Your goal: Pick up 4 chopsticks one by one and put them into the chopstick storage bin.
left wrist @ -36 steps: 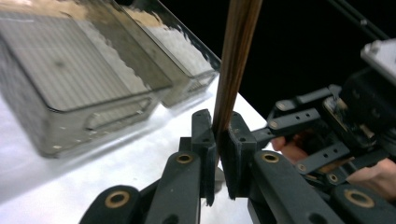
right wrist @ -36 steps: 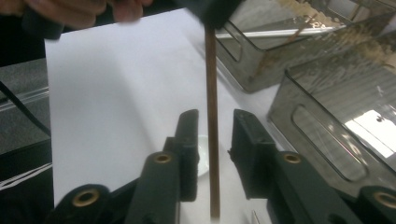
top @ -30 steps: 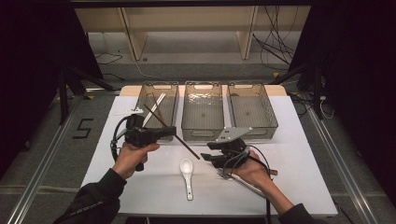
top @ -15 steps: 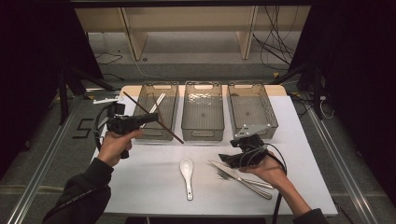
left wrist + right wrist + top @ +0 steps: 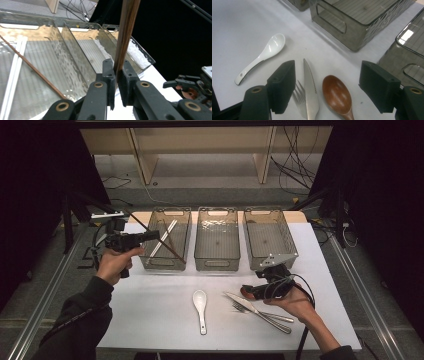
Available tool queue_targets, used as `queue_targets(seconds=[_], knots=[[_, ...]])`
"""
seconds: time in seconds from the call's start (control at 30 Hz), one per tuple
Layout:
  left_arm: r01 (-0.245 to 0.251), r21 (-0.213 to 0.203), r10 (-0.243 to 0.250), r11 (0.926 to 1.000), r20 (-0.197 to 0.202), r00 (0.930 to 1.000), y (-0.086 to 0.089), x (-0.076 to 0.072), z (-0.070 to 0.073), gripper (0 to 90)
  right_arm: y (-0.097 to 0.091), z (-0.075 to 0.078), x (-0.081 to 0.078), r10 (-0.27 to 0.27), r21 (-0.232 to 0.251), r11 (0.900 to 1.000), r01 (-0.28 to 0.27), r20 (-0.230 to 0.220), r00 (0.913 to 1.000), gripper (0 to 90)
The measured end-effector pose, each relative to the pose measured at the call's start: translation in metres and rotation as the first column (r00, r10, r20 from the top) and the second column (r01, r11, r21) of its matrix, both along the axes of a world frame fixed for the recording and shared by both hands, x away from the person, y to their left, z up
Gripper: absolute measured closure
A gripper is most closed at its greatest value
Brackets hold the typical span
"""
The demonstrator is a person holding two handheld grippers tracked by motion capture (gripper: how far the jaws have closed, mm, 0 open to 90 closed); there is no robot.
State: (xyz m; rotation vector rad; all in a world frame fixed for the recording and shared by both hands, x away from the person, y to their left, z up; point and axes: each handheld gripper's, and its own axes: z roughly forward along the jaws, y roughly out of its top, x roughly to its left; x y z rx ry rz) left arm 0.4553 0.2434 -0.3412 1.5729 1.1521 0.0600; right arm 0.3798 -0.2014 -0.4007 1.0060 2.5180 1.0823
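While my left gripper (image 5: 116,82) pinches a dark wooden chopstick (image 5: 126,35) over the left bin (image 5: 150,265), where another chopstick (image 5: 32,68) and what I take to be a white pair already lie, my right gripper (image 5: 327,87) has just been opening and stands wide, gripping nothing, with the knife (image 5: 310,90) and brown wooden spoon (image 5: 337,96) between its jaws on the near right of the table. The chopstick is clamped at one narrow point, so it could swivel and catch the bin's rim, and closing my right jaws here could grab knife, fork (image 5: 299,98) and spoon together
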Motion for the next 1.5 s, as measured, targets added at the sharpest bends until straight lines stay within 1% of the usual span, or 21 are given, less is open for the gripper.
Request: queue_targets(seconds=[0.13, 0.23, 0.47, 0.6, 0.9, 1.03, 1.17, 1.27, 1.3, 1.5], knots=[[-0.021, 0.014, 0.021, 0.9997, -0.014, 0.9997, 0.004, 0.012, 0.003, 83.4, 0.001, 0.0, 0.0, 0.006, -0.002, 1.0, -0.006, 0.002, 1.0, 30.3], [-0.034, 0.049, 0.035, 0.9982, -0.022, 0.9991, 0.005, 0.02, 0.003, 83.3, 0.001, 0.0, 0.0, 0.006, -0.002, 1.0, -0.006, 0.001, 1.0, 30.3], [-0.058, 0.073, 0.064, 0.9956, -0.074, 0.9952, 0.005, 0.037, -0.008, 83.1, 0.002, 0.0, -0.001, 0.011, -0.002, 0.9999, -0.011, 0.0, 0.9999, 30.3], [-0.063, 0.083, 0.071, 0.9945, -0.094, 0.9931, 0.002, 0.044, -0.015, 83.0, 0.002, 0.0, -0.001, 0.014, -0.002, 0.9999, -0.014, -0.001, 0.9999, 30.3], [-0.064, 0.115, 0.079, 0.9913, -0.13, 0.9884, -0.003, 0.052, -0.026, 82.8, 0.002, -0.001, -0.001, 0.014, -0.004, 0.9999, -0.014, 0.001, 0.9999, 30.3], [-0.062, 0.131, 0.081, 0.9895, -0.143, 0.9864, -0.006, 0.055, -0.029, 82.7, 0.003, -0.001, -0.001, 0.016, -0.005, 0.9999, -0.016, -0.001, 0.9999, 30.3], [-0.061, 0.136, 0.082, 0.9888, -0.154, 0.9847, -0.007, 0.057, -0.032, 82.6, 0.003, -0.001, -0.001, 0.016, -0.005, 0.9999, -0.016, -0.001, 0.9999, 30.4], [-0.061, 0.153, 0.086, 0.9864, -0.161, 0.9832, -0.008, 0.058, -0.034, 82.6, 0.002, -0.001, -0.001, 0.016, -0.004, 0.9999, -0.016, 0.001, 0.9999, 30.4], [-0.064, 0.152, 0.089, 0.9863, -0.162, 0.9827, -0.008, 0.059, -0.035, 82.6, 0.002, -0.001, -0.001, 0.016, -0.005, 0.9999, -0.016, 0.0, 0.9999, 30.3], [-0.057, 0.176, 0.088, 0.9828, -0.174, 0.9809, -0.011, 0.061, -0.036, 82.4, 0.003, -0.001, -0.001, 0.017, -0.004, 0.9999, -0.017, -0.001, 0.9999, 30.4]])
